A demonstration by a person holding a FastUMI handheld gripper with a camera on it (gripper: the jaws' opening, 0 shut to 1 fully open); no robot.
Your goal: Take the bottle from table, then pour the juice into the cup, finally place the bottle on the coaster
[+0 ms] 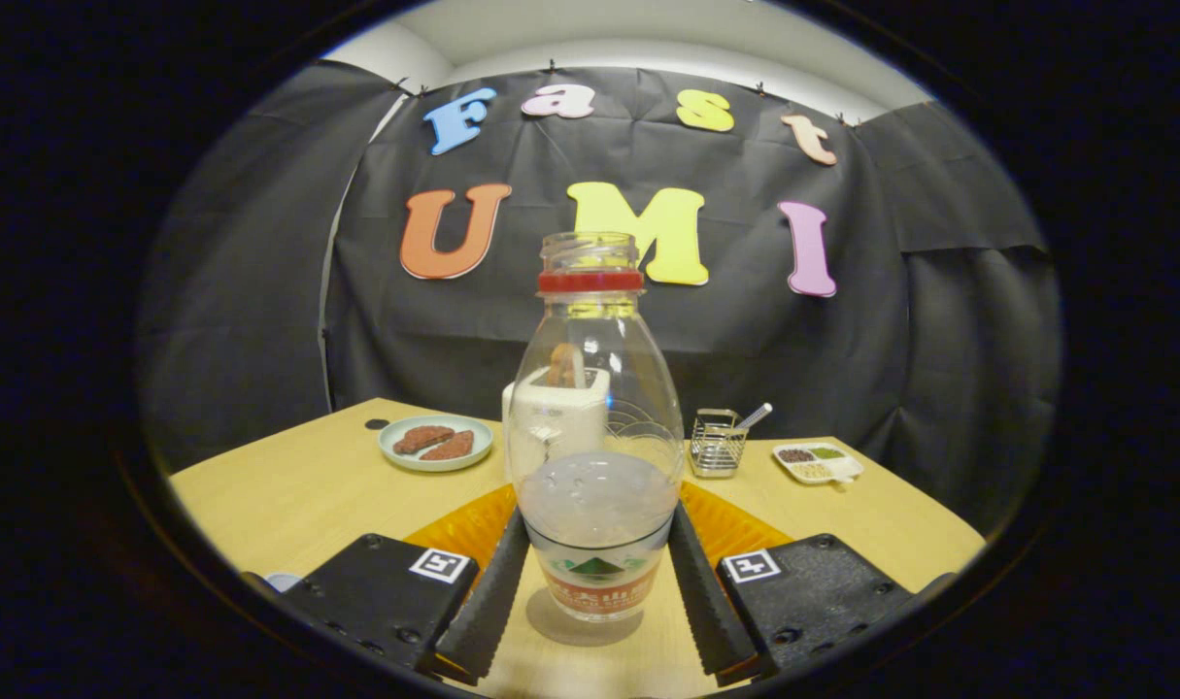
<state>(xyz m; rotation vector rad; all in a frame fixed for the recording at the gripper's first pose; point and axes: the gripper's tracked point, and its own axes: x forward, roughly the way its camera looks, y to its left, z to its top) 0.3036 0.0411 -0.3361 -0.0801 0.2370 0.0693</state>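
Grasping the bottle [596,456] on the counter [288,495].
Jaws seem closed against its sides; lifting is called for next.

- The bottle [596,437] hides most of the white toaster [556,413] behind it, and the middle of the orange coaster [735,524].
- Whether the jaws press the bottle's sides or merely flank them cannot be told.
- Contents of the divided tray [819,463] are too small to identify.
- A pale object [281,581] by the left finger is cut off.
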